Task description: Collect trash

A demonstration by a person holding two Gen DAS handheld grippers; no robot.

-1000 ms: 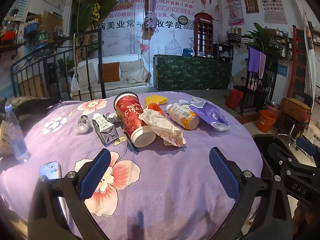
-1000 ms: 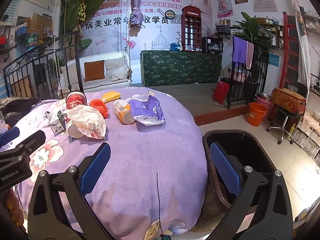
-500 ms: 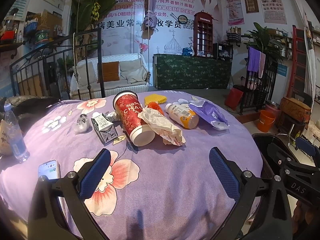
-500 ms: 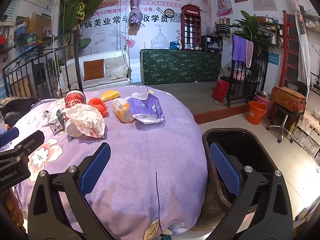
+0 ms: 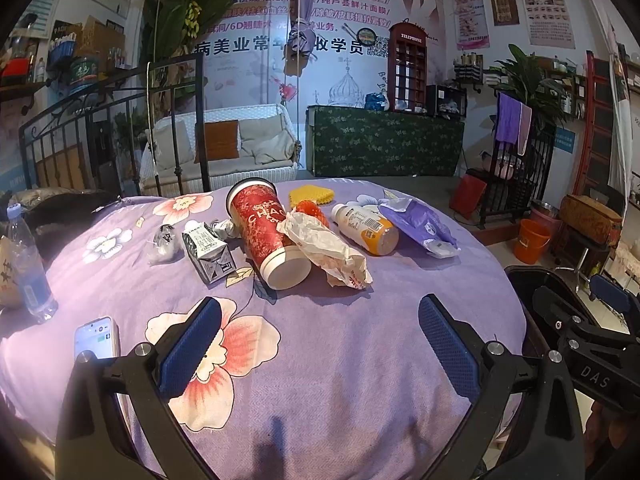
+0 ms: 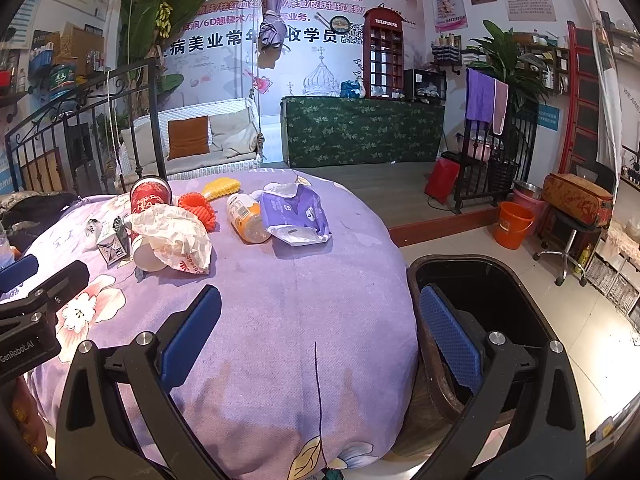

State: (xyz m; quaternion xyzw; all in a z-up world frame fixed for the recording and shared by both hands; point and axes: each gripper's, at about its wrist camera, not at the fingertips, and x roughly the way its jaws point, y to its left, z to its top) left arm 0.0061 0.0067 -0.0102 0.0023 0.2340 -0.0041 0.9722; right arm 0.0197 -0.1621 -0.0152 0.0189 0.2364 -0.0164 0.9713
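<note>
Trash lies across the far half of a purple flowered tablecloth: a tipped red paper cup, a crumpled paper wrapper, a grey milk carton, a plastic bottle with an orange label, a purple pouch, orange netting and a yellow sponge. My left gripper hovers open over the table's near part, short of the cup. Open too, my right gripper straddles the table's right edge, beside a black bin on the floor.
A phone and a water bottle sit at the table's left. A small crumpled clear wrapper lies by the carton. An orange bucket, a stool and a black rack stand on the floor to the right.
Both views have shifted very slightly; the trash looks a touch nearer. Nothing was grasped or moved, and both grippers stay open.
</note>
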